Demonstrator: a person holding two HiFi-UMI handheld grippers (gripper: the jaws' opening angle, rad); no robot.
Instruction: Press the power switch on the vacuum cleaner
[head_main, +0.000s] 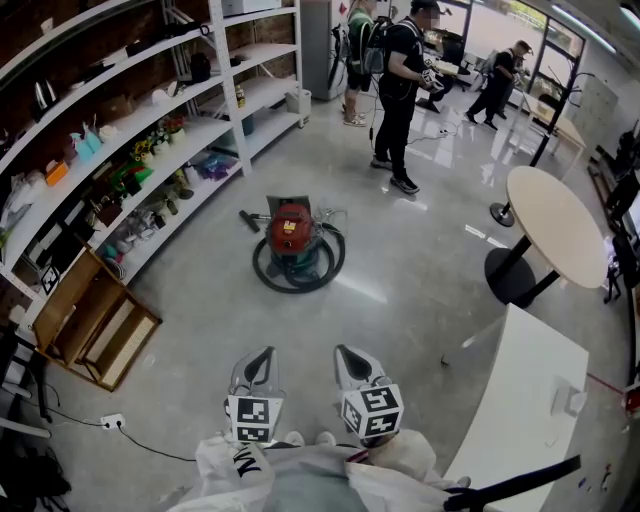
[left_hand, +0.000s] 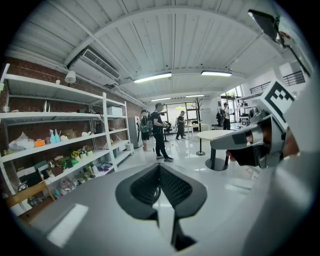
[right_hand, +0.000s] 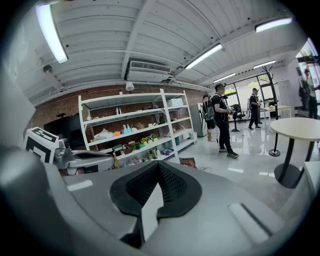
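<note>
Head view: the vacuum cleaner (head_main: 294, 243), a squat canister with a red top, stands on the bare floor (head_main: 400, 300) well ahead of the person, with its dark hose (head_main: 300, 277) coiled round the base. The canister is round and shows no marked long axis; only a short nozzle end juts toward the shelving (head_main: 150, 150) on the left. The power switch is too small to pick out, though it presumably sits on the red top, so a press would come from above.

The left gripper (head_main: 264, 353) and right gripper (head_main: 346, 351) are held side by side close to the body, both pointing forward. The canister lies well apart from them, almost on the midline between the two and perhaps slightly to the left. Neither hand is clearly nearer, and the whole gap must be walked first.

Left gripper view: the left gripper (left_hand: 160, 169) has its jaws drawn together at the tips, with nothing held. Right gripper view: the right gripper (right_hand: 157, 167) likewise has its tips meeting and nothing between them; a red patch just past the tips may be the canister top.

Other persons (head_main: 400, 90) stand farther off, and a round table (head_main: 555, 225) is to the right.
</note>
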